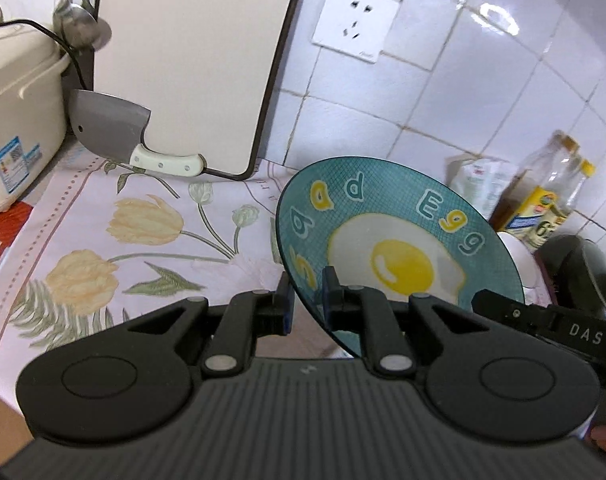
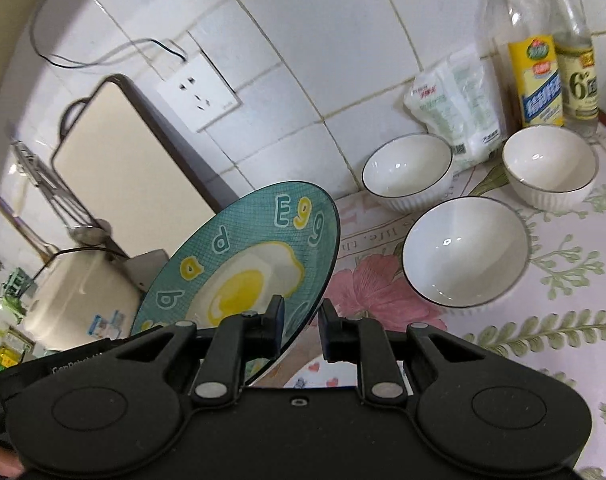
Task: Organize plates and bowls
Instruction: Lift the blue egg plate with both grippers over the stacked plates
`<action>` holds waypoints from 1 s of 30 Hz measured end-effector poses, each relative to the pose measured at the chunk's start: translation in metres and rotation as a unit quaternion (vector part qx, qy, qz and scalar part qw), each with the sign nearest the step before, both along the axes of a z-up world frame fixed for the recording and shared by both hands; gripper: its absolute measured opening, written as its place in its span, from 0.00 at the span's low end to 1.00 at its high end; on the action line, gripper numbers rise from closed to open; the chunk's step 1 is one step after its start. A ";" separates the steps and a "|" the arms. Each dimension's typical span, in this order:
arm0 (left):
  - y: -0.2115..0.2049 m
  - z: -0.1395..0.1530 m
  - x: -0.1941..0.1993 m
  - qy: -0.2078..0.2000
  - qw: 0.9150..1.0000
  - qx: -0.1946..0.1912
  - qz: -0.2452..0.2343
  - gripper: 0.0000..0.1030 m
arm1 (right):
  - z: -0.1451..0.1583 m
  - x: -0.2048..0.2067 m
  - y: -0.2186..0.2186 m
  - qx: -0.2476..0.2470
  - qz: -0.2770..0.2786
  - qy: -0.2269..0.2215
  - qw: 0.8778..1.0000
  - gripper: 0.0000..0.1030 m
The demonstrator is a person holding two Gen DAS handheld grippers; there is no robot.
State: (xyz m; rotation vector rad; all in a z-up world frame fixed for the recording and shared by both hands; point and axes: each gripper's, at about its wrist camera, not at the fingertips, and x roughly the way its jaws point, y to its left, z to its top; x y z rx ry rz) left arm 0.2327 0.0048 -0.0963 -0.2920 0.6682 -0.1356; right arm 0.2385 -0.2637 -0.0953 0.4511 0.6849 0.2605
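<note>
Only rightward, three bowls (image 2: pixel 465 252)

- The plate (image 1: pixel 399 240) between the jaws of both grippers is teal with a fine grid pattern; it carries a white fried egg with a yellow yolk, and letters in pale teal and yellow.
- The left gripper (image 1: pixel 307 300) and the right gripper (image 2: pixel 301 322) are black, with a little blue on the inner side of the fingers.
- The tabletop cloth (image 1: pixel 103 216) ahead of the left jaws is pale pink-white with yellow tulips and green leaves; ahead of the right jaws it has a pink flower and green sprigs.
- The three bowls (image 2: pixel 465 252) beyond the right jaws are white with a thin dark rim.
- The bottle (image 2: pixel 537 80) behind them has a yellow and blue label.
- The wall tiles (image 1: pixel 483 100) are white.
- The cleaver (image 1: pixel 111 128) is grey with a white handle.
</note>
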 end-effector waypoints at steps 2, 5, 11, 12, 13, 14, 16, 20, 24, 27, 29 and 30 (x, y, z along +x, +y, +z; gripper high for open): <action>-0.005 0.010 -0.017 -0.006 1.000 0.006 -0.003 0.11 | 0.009 -0.014 -0.005 0.000 0.004 -0.005 1.000 0.22; -0.012 0.021 -0.040 -0.013 1.000 0.011 -0.007 0.11 | 0.020 -0.035 -0.015 0.002 0.011 -0.013 1.000 0.22; -0.026 0.036 -0.080 -0.020 1.000 0.017 -0.016 0.11 | 0.037 -0.070 -0.031 -0.008 0.022 -0.026 0.999 0.22; -0.029 0.036 -0.086 -0.019 1.000 0.018 -0.017 0.11 | 0.037 -0.075 -0.033 -0.011 0.025 -0.025 0.999 0.22; -0.031 0.036 -0.091 -0.018 1.000 0.018 -0.017 0.11 | 0.037 -0.080 -0.037 -0.007 0.024 -0.024 0.999 0.22; -0.034 0.036 -0.097 -0.018 0.999 0.020 -0.018 0.11 | 0.036 -0.085 -0.040 -0.004 0.025 -0.022 0.999 0.22; -0.039 0.034 -0.107 -0.016 0.999 0.022 -0.020 0.11 | 0.033 -0.095 -0.046 -0.007 0.029 -0.018 0.999 0.22; -0.046 0.022 -0.117 -0.006 0.999 0.018 -0.028 0.11 | 0.026 -0.110 -0.053 -0.018 0.033 -0.011 0.999 0.22; -0.050 0.010 -0.119 0.007 0.999 0.020 -0.036 0.11 | 0.013 -0.119 -0.059 -0.016 0.033 0.005 0.999 0.23; -0.052 -0.001 -0.119 0.018 0.999 0.021 -0.039 0.11 | 0.001 -0.123 -0.060 -0.020 0.031 0.015 0.999 0.23; -0.053 -0.009 -0.119 0.028 0.999 0.020 -0.040 0.11 | -0.004 -0.125 -0.060 -0.022 0.029 0.024 0.999 0.23; -0.053 -0.012 -0.118 0.030 0.999 0.020 -0.041 0.11 | -0.007 -0.125 -0.060 -0.023 0.028 0.027 0.999 0.23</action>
